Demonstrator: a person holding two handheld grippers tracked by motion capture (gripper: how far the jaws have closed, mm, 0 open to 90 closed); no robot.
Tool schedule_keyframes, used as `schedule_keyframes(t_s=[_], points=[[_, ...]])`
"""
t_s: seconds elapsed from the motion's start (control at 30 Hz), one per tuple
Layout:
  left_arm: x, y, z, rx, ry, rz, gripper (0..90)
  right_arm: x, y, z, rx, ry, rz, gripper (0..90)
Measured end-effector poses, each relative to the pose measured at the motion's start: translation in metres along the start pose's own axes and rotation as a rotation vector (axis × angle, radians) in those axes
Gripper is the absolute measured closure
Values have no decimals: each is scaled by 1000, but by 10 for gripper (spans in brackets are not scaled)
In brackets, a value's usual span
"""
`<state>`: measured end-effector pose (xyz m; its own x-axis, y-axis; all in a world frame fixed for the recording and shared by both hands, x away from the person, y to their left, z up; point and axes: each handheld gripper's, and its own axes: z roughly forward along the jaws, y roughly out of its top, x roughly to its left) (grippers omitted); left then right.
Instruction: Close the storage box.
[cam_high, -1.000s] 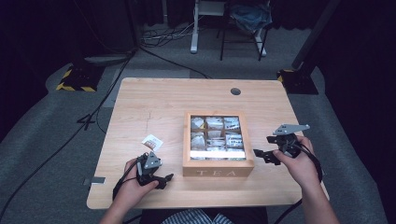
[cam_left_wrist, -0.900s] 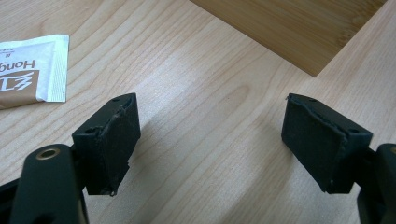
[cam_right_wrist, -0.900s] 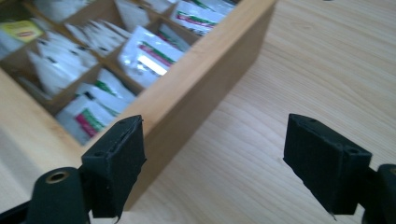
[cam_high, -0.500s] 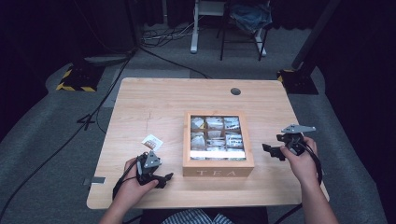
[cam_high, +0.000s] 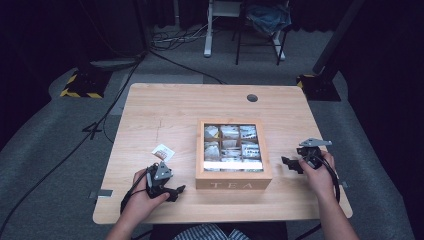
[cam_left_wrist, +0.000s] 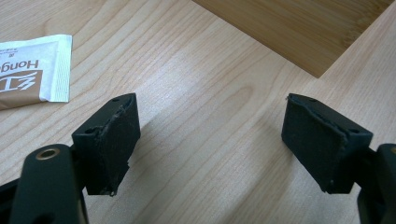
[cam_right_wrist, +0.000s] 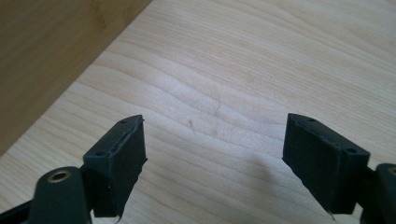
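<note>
1. Your left tongs (cam_high: 172, 192) sit low over the light wooden desk (cam_high: 170, 115) at its near left, jaws standing apart with bare wood between them.
2. The small white-and-tan paper tea sachet (cam_high: 163, 152) lies flat on the desk just beyond your left tongs, left of the box; in the left gripper view it (cam_left_wrist: 32, 70) lies at the upper left, clear of both jaws.
3. The square wooden tea box (cam_high: 233, 179), lettered TEA on its near wall, rests right of centre, its compartments full of sachets.
4. Your right tongs (cam_high: 289, 164) are near the box's right wall, not touching it, jaws apart and holding nothing.
5. The right gripper view shows bare desk between the jaws, with the box wall (cam_right_wrist: 51, 51) at upper left.
</note>
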<state>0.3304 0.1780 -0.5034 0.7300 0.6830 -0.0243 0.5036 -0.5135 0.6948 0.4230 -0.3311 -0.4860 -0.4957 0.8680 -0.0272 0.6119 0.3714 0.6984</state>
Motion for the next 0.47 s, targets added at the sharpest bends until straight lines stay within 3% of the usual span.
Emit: schedule_keyframes(t_s=[0.13, 0.23, 0.47], points=[[0, 0, 1, -1, -5, 0, 195, -1, -4, 8, 2, -10, -17, 212], [1, 1, 1, 1, -4, 3, 189, -4, -9, 12, -26, 6, 16, 173], [2, 2, 2, 3, -6, 7, 177, -4, -11, 14, -48, 4, 23, 144]])
